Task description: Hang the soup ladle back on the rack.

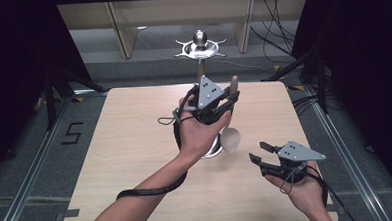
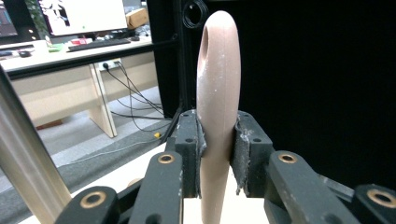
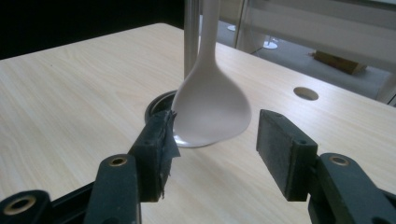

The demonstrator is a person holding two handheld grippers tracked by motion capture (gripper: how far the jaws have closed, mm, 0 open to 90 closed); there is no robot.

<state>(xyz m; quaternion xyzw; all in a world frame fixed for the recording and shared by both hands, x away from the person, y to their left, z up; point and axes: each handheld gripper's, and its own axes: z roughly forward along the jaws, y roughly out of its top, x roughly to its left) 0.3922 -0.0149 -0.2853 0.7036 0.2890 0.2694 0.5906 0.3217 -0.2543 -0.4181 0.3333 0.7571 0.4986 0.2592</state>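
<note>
Grey floor, dark curtains, wooden desks.

A single black numeral "5" is marked on the grey floor to the left of the wooden table, with no other text readable.

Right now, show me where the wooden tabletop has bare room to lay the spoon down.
The light wooden tabletop is bare across its left half, and along the far edge behind the left gripper. The middle is crowded: the pale pink long-handled spoon, the round metal stand base and the right gripper.
</note>
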